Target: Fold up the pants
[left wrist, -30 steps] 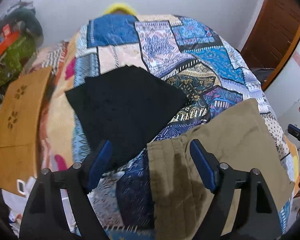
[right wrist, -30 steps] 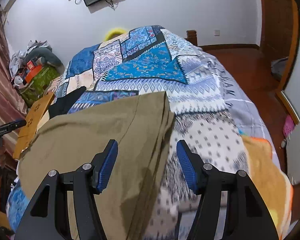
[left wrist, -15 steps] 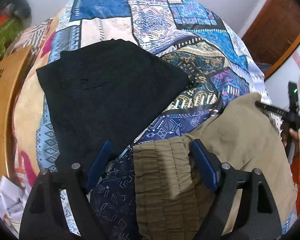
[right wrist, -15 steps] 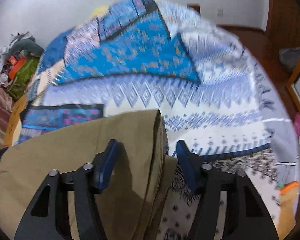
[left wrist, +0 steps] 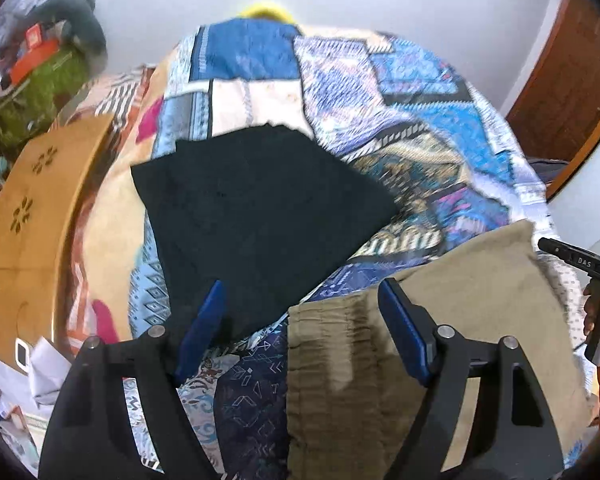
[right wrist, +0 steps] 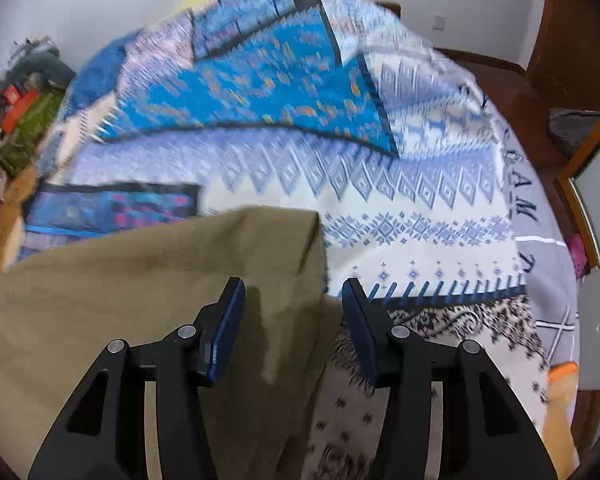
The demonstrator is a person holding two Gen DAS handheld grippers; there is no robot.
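Observation:
Olive-khaki pants (left wrist: 452, 320) lie folded on the patterned bedspread (left wrist: 340, 92); their gathered waistband (left wrist: 324, 344) sits between the fingers of my left gripper (left wrist: 300, 324), which is open and just above it. In the right wrist view the pants' other end (right wrist: 180, 280) lies under my right gripper (right wrist: 294, 320), which is open, with the far corner (right wrist: 312, 224) just beyond the fingertips. The right gripper also shows at the right edge of the left wrist view (left wrist: 596, 264).
A folded black garment (left wrist: 260, 208) lies on the bed beyond the left gripper. A wooden board (left wrist: 32, 216) stands at the bed's left side, with clutter (left wrist: 32, 80) behind it. A wooden door (left wrist: 572, 80) is at the right. The bed's right edge (right wrist: 556, 280) drops to the floor.
The left gripper has pulled back and tilted up, so more of the wall and board show. The right gripper has moved forward towards the pants' far corner. Both stay open.

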